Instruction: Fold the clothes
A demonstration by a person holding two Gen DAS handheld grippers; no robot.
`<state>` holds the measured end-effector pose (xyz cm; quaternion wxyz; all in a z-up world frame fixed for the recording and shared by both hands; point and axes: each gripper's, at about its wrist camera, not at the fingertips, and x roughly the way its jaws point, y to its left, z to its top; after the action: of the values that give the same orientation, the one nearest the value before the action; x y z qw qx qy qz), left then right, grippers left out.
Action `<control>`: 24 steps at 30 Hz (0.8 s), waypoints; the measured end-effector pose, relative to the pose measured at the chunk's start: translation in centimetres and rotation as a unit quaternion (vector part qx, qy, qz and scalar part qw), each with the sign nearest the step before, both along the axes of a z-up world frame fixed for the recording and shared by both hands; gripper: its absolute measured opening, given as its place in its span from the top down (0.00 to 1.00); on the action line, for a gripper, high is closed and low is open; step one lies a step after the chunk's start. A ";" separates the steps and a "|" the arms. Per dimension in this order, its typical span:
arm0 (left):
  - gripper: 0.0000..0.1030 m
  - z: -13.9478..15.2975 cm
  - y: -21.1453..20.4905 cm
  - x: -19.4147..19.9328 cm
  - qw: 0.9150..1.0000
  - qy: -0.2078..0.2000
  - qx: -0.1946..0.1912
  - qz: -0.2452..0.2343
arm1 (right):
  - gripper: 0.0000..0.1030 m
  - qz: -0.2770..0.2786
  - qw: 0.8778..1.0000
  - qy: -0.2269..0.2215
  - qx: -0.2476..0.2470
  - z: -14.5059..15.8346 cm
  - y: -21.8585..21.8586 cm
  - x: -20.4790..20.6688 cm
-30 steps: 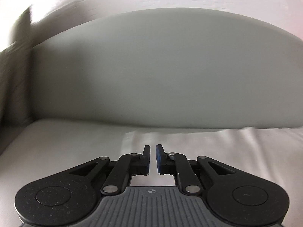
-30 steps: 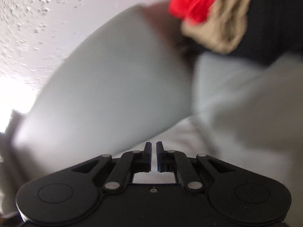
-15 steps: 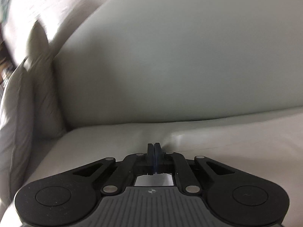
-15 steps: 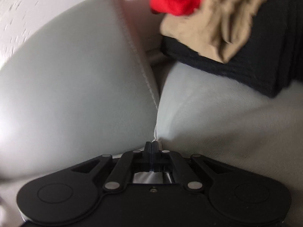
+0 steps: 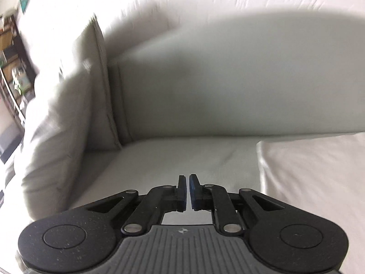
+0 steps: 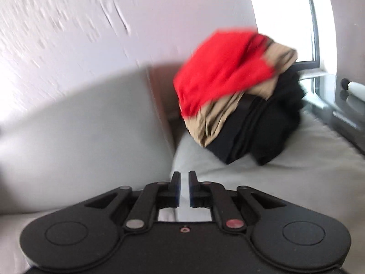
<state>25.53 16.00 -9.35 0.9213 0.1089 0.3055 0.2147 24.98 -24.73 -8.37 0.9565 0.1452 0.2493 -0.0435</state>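
A pale white garment (image 5: 314, 173) lies flat on the sofa seat at the right of the left wrist view. My left gripper (image 5: 186, 179) hovers over the bare seat to its left, jaws opening by a narrow gap with nothing between them. In the right wrist view a pile of clothes rests on a cushion: a red piece (image 6: 219, 73) on top, a tan one (image 6: 228, 116) under it, black folded fabric (image 6: 262, 132) at the bottom. My right gripper (image 6: 184, 174) is well short of the pile, jaws opening slightly and empty.
A light grey sofa back cushion (image 5: 228, 86) and a side cushion (image 5: 68, 118) bound the seat. Shelving (image 5: 11, 52) shows at far left. Behind the pile are a textured wall (image 6: 79, 34), a window (image 6: 285, 18) and a glass side table (image 6: 337, 96).
Both pairs of jaws closed half a second ago and have parted again. Both cameras have risen and pulled back; the clothes pile now looks farther off, and the left view has swung toward the sofa's side cushion.
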 end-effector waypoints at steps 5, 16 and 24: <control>0.75 6.4 -0.3 -10.1 0.997 -0.030 -0.041 -0.060 | 0.84 0.046 0.998 -0.027 0.028 5.1 -1.4 -6.3; 0.62 6.1 -4.3 -22.3 0.981 0.050 -0.130 -0.134 | 0.67 0.121 0.984 0.051 0.119 6.1 -2.7 -21.3; 0.54 1.8 -7.9 -25.8 0.976 0.107 -0.138 -0.128 | 0.59 0.130 0.969 0.158 0.142 -0.7 -0.3 -24.7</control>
<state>-0.24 8.13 -7.53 0.9093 0.0407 0.4124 0.0380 0.29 -25.05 -9.10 0.8721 0.2367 0.4175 0.0950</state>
